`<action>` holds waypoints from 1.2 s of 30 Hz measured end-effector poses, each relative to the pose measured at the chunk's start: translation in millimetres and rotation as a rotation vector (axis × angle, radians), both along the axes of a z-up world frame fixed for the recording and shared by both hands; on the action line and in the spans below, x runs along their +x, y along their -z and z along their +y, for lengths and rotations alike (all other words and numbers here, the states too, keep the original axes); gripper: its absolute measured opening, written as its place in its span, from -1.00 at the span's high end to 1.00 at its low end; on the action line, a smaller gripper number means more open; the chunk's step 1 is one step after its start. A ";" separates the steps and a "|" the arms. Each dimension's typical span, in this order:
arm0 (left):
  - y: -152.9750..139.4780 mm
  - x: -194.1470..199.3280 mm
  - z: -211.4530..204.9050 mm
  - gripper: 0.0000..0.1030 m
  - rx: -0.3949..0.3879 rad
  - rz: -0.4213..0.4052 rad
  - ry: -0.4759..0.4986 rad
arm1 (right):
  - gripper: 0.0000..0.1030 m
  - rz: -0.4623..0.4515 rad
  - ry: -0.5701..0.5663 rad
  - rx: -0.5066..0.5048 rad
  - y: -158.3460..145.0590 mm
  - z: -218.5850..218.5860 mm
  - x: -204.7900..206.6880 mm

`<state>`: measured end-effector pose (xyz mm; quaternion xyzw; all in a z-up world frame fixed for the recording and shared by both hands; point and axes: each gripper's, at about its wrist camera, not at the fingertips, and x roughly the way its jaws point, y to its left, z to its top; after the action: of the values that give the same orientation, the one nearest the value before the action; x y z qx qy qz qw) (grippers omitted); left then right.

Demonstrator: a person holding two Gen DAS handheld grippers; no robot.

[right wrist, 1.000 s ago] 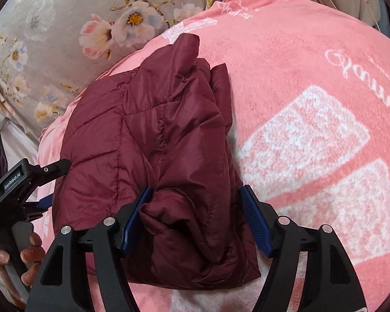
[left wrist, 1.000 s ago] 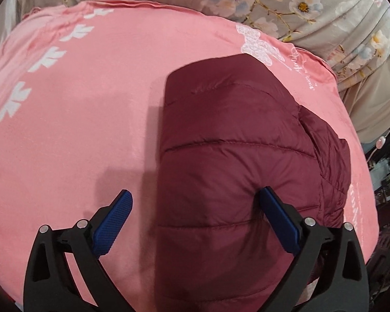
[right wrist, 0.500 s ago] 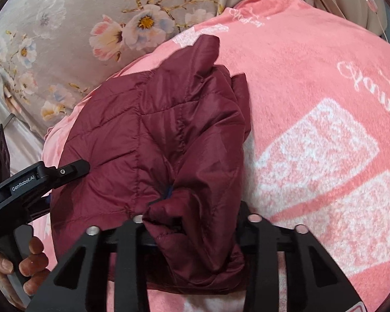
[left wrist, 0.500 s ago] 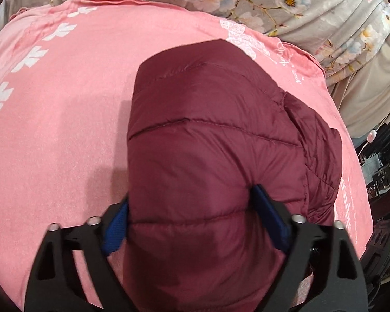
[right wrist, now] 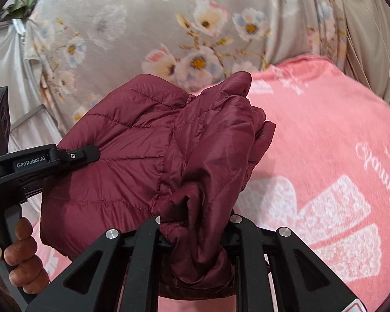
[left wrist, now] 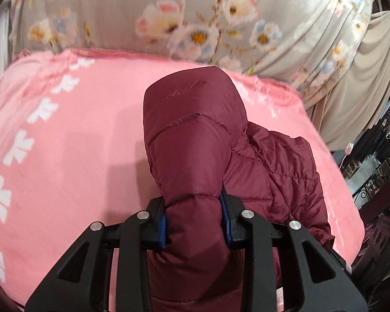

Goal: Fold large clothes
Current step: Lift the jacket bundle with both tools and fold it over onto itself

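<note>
A folded maroon puffer jacket point(left wrist: 195, 140) is held up off the pink blanket point(left wrist: 72, 143). My left gripper point(left wrist: 194, 221) is shut on the jacket's near left edge; its blue pads press the quilted fabric from both sides. My right gripper point(right wrist: 195, 234) is shut on a bunched fold of the same jacket point(right wrist: 148, 140) at its near right edge. The left gripper and the hand holding it also show in the right wrist view point(right wrist: 26, 166), at the jacket's left side. The jacket's underside is hidden.
The pink blanket with white leaf prints point(right wrist: 325, 156) covers the bed. A grey floral curtain point(left wrist: 195, 20) hangs behind it. Beige cloth point(left wrist: 364, 78) and dark shelving point(left wrist: 382, 156) stand off the bed's right side.
Both grippers went from open around the jacket's near edges to shut on it. They have lifted the jacket, so the curtain now fills more of each view.
</note>
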<state>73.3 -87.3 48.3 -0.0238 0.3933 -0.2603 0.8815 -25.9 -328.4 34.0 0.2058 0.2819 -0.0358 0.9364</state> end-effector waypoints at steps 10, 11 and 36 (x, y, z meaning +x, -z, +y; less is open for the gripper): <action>-75.9 -4.8 52.6 0.43 -0.043 -0.199 -0.029 | 0.71 -0.204 -0.061 -0.111 -72.9 48.6 18.7; -82.7 -3.6 58.3 0.43 -0.047 -0.217 -0.036 | 0.71 -0.214 -0.065 -0.120 -76.5 52.3 21.1; -108.9 72.6 133.5 0.42 -0.057 -0.419 -0.078 | 0.72 -0.342 -0.137 -0.267 -96.3 127.5 111.2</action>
<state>145.9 46.2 157.1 -0.0090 0.1928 -0.2364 0.9523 85.2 -201.0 130.4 0.0634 0.1253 0.0262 0.9897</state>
